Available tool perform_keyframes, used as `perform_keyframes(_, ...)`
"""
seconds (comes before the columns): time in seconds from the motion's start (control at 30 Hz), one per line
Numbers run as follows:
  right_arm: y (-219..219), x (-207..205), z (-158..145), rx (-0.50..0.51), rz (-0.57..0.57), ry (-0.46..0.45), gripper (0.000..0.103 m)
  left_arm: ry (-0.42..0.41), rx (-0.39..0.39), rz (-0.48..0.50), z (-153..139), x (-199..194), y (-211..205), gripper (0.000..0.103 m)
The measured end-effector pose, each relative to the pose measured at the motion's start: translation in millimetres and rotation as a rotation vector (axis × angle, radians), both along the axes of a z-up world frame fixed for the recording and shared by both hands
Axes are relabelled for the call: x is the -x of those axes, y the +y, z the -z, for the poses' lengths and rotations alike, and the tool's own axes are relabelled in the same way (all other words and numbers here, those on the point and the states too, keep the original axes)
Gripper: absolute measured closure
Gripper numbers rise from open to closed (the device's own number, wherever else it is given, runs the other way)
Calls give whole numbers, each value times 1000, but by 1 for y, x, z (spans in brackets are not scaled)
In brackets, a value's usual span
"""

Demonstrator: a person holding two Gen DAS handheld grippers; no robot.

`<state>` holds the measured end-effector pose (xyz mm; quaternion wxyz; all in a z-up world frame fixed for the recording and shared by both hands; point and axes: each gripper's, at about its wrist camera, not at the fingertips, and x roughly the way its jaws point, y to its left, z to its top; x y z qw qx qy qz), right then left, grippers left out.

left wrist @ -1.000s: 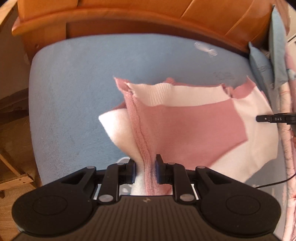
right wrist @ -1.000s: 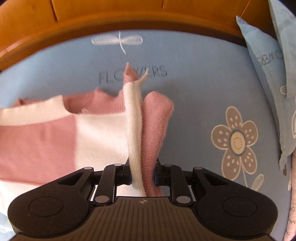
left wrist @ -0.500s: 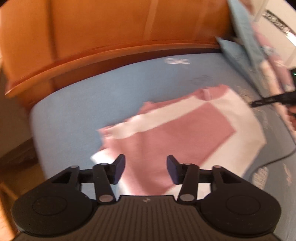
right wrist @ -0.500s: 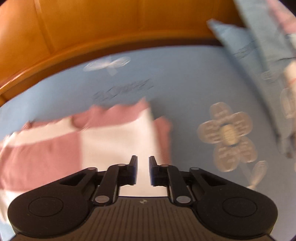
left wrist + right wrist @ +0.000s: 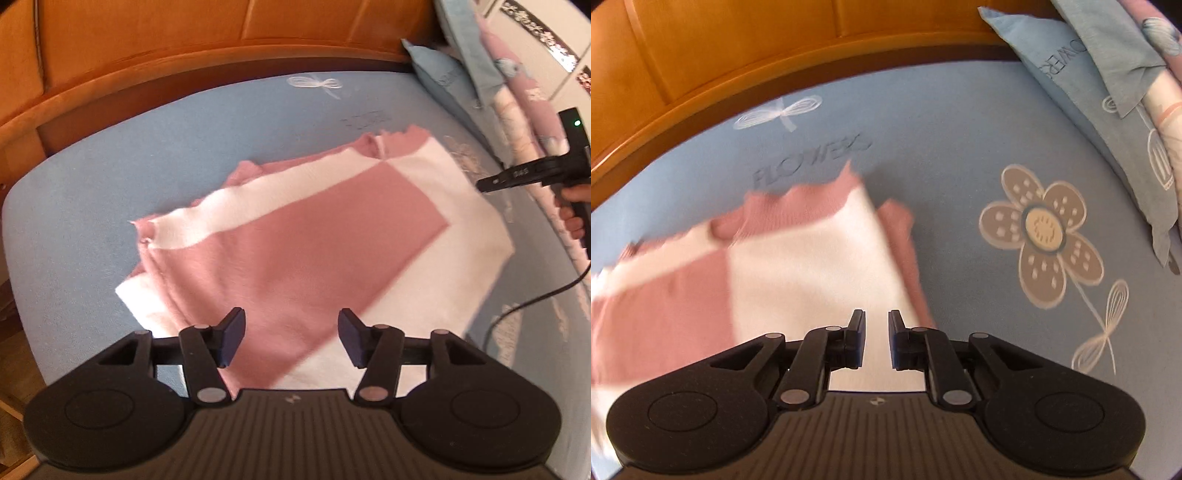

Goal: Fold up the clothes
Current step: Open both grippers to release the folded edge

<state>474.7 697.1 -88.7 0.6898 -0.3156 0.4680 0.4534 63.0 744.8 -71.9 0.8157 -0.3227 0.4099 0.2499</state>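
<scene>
Two wrist fisheyes, angled steeply down, close above shared sweater, bedsheet

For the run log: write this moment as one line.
stage: fold laid | sweater: flat on bed sheet | left gripper: opening, nothing between fingers | right gripper: narrow gap, empty

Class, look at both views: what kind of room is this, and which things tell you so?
Most likely a bedroom. The pink and white sweater lies on a bed with a blue sheet, a wooden headboard rises behind it, and pillows are stacked at one side.
</scene>
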Motion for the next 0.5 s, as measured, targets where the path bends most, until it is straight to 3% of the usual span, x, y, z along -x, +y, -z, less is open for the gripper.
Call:
perform_keyframes(0.1, -8, -4, 19, 51, 1, 5, 88, 31, 21, 29, 13, -2, -13, 45)
perform_keyframes(0.2, -13, -14, 33, 15, 51, 26, 91, 88, 28, 21, 37, -2, -19, 46)
perform_keyframes(0.27, -15, -13, 28, 1, 75, 32, 91, 75, 20, 14, 31, -1, -22, 46)
perform_keyframes(0.4, -35, 4, 6, 15, 28, -25, 78, 31, -6, 45, 12, 1, -31, 45)
perform_keyframes(0.5, -51, 0, 24, 87, 37, -33, 78, 64, 9, 44, 24, -1, -36, 44)
